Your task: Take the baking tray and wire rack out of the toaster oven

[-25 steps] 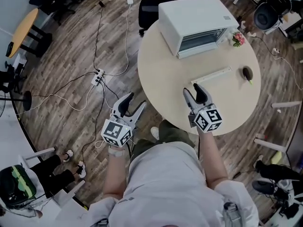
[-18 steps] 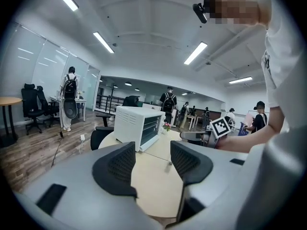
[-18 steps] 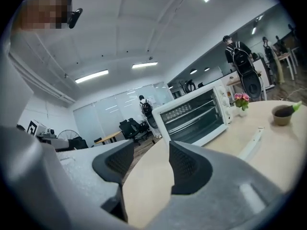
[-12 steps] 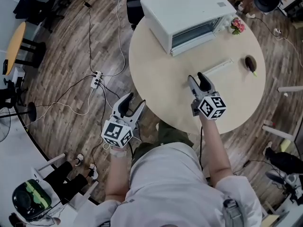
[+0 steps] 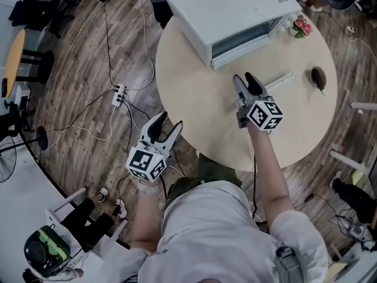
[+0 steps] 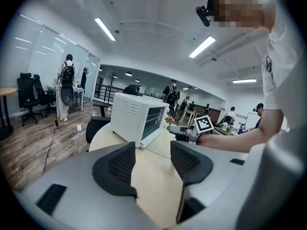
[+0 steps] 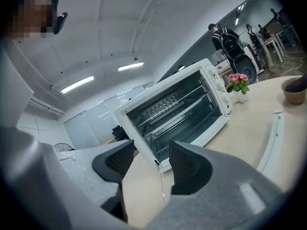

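The baking tray and wire rack [image 7: 176,123] are inside the white box-shaped toaster oven [image 5: 227,7], and neither has been drawn out yet. Farthest from the oven, the left tool [image 5: 169,121] hangs over the wooden floor [image 5: 88,58], off the round beige tabletop [image 5: 188,108], with its jaws apart and empty. The right tool [image 5: 243,77], also wide open with nothing between its jaws, has advanced over the past second from the tabletop's near edge to just short of the oven's front. I judge this to be the approach to a first pull, with no contact made. A long white bar [image 5: 275,81] lies parallel to the oven's front. It may be the handle of a dropped glass door, but that is uncertain. Only the right gripper view looks into the oven's cavity, where a shelf of bars crosses it. I cannot pick the tray out separately, and the head view shows just a dark front. The left gripper view alone shows people [image 6: 67,87] standing beyond the oven.
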Demonstrator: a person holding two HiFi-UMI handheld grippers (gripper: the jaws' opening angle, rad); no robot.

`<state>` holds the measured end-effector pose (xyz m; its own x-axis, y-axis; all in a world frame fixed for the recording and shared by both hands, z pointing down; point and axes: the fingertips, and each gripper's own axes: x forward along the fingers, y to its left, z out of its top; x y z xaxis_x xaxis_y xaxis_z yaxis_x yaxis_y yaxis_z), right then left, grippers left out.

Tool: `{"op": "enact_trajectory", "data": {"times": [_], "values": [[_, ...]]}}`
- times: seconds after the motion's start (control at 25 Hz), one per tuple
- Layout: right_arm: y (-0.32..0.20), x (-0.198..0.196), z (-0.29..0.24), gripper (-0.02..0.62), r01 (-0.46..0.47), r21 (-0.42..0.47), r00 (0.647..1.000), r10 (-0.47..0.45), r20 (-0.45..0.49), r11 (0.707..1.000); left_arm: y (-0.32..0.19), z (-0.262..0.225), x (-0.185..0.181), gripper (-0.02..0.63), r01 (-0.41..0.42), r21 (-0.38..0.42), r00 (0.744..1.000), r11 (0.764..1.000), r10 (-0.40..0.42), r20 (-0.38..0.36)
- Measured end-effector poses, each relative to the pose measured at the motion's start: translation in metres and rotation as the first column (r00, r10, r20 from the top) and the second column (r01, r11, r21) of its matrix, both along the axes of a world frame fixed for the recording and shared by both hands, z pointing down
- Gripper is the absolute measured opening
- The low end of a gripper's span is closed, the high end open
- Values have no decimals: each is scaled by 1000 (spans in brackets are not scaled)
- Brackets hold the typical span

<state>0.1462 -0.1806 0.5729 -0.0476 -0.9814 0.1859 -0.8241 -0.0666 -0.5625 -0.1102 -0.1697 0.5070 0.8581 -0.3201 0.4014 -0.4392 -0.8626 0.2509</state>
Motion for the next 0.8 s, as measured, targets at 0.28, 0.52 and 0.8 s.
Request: {"op": "enact_trajectory", "data": {"times": [0.28, 0.52, 0.8], "values": [[-45, 12, 10, 229, 16, 18, 999, -17, 39, 1000, -13, 16, 16, 213, -3, -23, 1000, 1000, 4, 17], [-78, 17, 14, 229, 22, 40, 998, -24, 57, 999, -22, 27, 22, 213, 2, -38, 1000, 999, -1, 29], [-122, 26, 12, 229, 25, 73, 998, -30, 62, 997, -25, 36, 22, 213, 3, -50, 998, 999, 0, 56]]}}
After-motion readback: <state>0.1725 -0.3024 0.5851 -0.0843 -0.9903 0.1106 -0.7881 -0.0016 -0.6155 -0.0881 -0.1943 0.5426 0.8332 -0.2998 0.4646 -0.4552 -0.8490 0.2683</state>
